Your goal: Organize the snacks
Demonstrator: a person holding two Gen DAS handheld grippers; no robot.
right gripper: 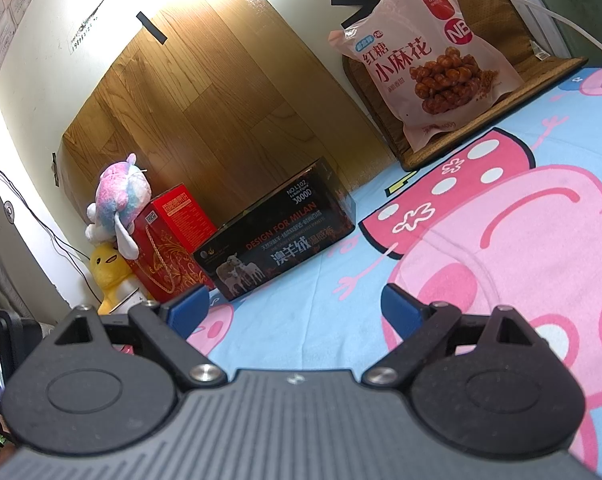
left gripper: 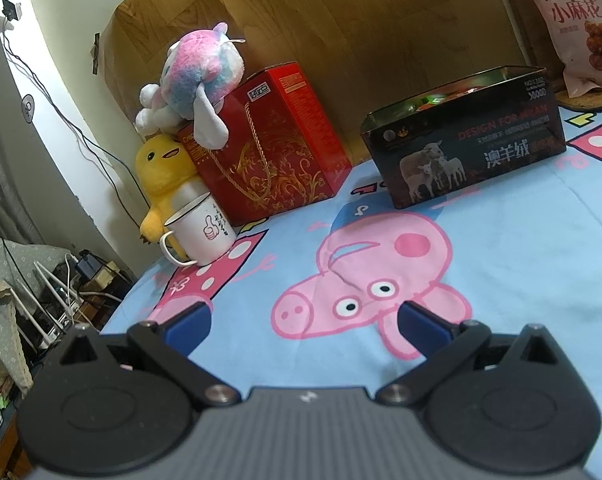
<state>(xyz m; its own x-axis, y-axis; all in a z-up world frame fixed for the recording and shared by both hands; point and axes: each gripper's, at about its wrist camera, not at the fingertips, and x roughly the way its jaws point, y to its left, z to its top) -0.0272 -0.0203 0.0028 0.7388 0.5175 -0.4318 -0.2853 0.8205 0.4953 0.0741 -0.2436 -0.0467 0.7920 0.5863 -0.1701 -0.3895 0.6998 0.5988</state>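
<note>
A black open box (left gripper: 465,148) with sheep pictures stands on the cartoon-pig cloth, with colourful snack items just visible inside. It also shows in the right wrist view (right gripper: 277,240). A pink snack bag (right gripper: 425,60) of fried dough twists leans against the wall on a woven mat; its edge shows at the top right of the left wrist view (left gripper: 577,28). My left gripper (left gripper: 303,322) is open and empty, low over the cloth well short of the box. My right gripper (right gripper: 295,304) is open and empty, in front of the box.
A red gift box (left gripper: 273,148) stands left of the black box, with a pastel plush toy (left gripper: 193,76) on top, a yellow duck plush (left gripper: 165,176) and a white mug (left gripper: 203,230) beside it. A wood-pattern board (right gripper: 205,104) backs the table. The table's left edge (left gripper: 121,300) drops to clutter.
</note>
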